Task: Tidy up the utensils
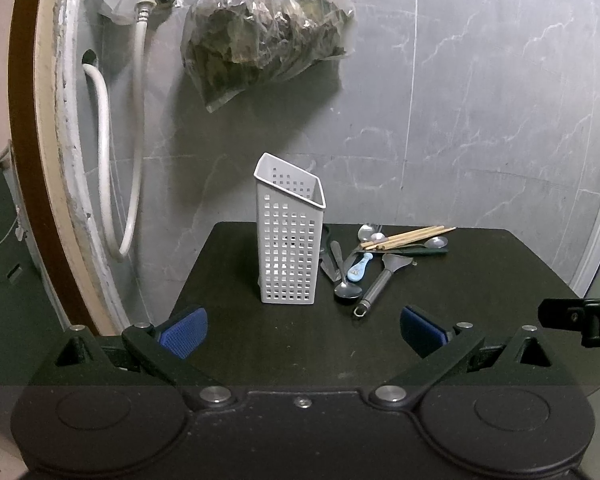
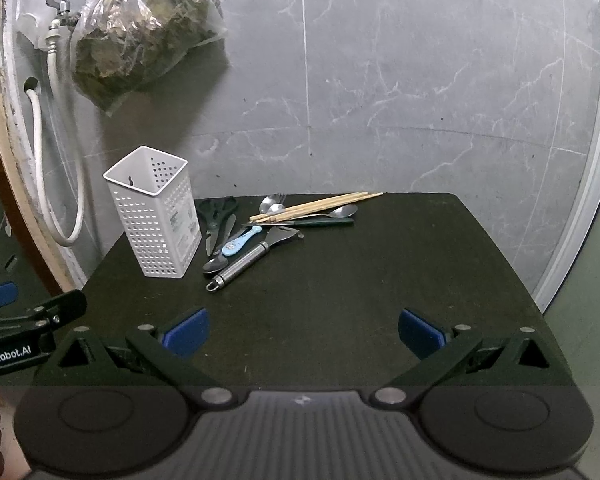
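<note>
A white perforated utensil holder (image 1: 290, 240) (image 2: 156, 216) stands upright at the back left of a dark table (image 1: 300, 344) (image 2: 360, 300). Right of it lies a heap of utensils: wooden chopsticks (image 1: 410, 236) (image 2: 316, 205), a metal spoon (image 1: 346, 286) (image 2: 217, 265), a light blue baby spoon (image 1: 360, 268) (image 2: 240, 242), a steel-handled peeler (image 1: 376, 284) (image 2: 244, 266), scissors (image 2: 216, 216) and more spoons (image 2: 340, 212). My left gripper (image 1: 304, 330) is open and empty, near the table's front, short of the holder. My right gripper (image 2: 304, 330) is open and empty, over the table's front.
A grey marble wall (image 2: 420, 80) stands behind the table. A clear bag of dark leaves (image 1: 264, 28) (image 2: 140, 28) hangs on it, beside a tap with white hoses (image 1: 140, 120) (image 2: 48, 140). The other gripper shows at the edge of each view (image 1: 580, 316) (image 2: 32, 328).
</note>
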A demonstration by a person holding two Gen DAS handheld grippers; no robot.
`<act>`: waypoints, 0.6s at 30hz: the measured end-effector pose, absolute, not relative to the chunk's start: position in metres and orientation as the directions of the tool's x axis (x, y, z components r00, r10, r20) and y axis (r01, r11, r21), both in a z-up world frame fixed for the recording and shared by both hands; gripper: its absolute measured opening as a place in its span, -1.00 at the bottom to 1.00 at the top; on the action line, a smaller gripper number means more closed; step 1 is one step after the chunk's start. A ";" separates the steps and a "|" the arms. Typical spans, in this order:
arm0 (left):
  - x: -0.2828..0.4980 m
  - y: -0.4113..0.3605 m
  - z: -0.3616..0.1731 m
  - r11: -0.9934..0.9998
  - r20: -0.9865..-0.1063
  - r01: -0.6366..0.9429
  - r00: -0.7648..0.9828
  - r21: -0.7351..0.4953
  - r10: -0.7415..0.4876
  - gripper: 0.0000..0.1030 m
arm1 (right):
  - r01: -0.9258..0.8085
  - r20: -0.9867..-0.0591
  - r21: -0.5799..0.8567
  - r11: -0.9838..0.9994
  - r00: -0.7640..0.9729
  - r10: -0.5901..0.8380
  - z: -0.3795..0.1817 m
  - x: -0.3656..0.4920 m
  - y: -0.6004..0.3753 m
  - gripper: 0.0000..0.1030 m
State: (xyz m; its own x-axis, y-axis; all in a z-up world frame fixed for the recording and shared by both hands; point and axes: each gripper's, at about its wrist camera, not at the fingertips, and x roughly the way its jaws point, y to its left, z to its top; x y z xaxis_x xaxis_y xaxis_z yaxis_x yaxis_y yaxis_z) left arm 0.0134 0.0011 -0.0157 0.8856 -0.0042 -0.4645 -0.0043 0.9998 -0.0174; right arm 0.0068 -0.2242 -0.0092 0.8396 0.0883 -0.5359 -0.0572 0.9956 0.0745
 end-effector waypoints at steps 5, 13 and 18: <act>0.018 0.003 -0.017 1.000 -0.476 -0.001 0.879 -0.020 -0.008 0.99 | -0.054 -0.546 0.072 0.996 0.834 0.084 -0.008 0.014 -0.220 1.00; 0.031 0.008 -0.022 1.000 -0.496 0.009 0.868 -0.030 -0.023 0.99 | -0.036 -0.564 0.064 0.997 0.823 0.066 -0.010 0.020 -0.216 1.00; 0.038 0.010 -0.025 0.999 -0.512 0.016 0.859 -0.031 -0.030 0.99 | -0.023 -0.577 0.061 0.998 0.815 0.054 -0.012 0.027 -0.213 1.00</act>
